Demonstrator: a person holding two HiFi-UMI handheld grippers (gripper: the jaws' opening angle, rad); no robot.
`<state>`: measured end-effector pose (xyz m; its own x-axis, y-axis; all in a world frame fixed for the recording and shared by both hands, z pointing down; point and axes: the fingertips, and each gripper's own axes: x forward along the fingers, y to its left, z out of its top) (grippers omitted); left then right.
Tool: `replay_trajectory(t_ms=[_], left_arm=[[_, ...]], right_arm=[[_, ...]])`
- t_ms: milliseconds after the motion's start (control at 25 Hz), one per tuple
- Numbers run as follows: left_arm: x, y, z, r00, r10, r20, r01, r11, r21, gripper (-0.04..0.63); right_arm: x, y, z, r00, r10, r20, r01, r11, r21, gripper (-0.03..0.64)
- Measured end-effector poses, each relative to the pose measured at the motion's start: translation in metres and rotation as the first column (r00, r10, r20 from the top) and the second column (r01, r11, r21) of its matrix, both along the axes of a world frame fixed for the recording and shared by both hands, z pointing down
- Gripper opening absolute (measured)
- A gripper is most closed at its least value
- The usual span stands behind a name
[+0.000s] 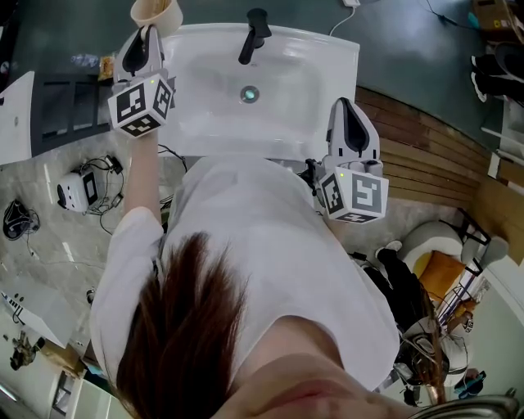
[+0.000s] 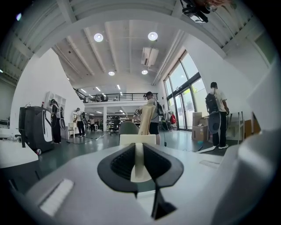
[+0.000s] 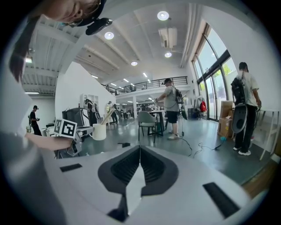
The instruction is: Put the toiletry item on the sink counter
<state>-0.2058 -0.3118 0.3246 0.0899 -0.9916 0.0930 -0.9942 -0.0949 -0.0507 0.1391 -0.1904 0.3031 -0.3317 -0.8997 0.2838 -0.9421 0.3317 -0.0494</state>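
Firmly, left claw [image 2: 137,148] pinches a smooth cream cup [image 1: 157,11]; right claw [image 3: 139,150] closed empty, ribbed black pads [image 3: 124,165] meeting

No legible text — none anywhere

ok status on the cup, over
Left tongs shut on cup, at sink's back-left corner. Right tongs shut, empty, by sink's front right. Faucet apart from cup.

Cream cup [image 1: 155,12], upright, seemingly lifted, stick [image 3: 107,118] inside
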Motion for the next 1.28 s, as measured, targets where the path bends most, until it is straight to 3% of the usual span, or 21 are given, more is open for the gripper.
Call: replay_trajectory(t_ms=[400,760,1280], left_arm=[[-0.013,-0.007,0.028,1.000,-0.027,0.012,0.028,0.999,-0.041,0.054],[-0.026,-0.015,0.071,0.996,-0.080,-0.038,0.074,0.990,-0.120,0.054],[-0.037,-0.010,0.127,0.995,-0.101,0.007,0.100,0.967,-0.233,0.054]], right_arm=[[-0.007,0.005,-0.003,1.000,0.006,-0.008,-0.006,1.000,-0.003,0.011],[-0.006,0.005,0.000,0.999,0.032,-0.012,-0.032,0.999,-0.008,0.011],[-0.006,0.013,0.000,0.998,0.059,-0.012,-0.059,0.998,-0.011,0.011]])
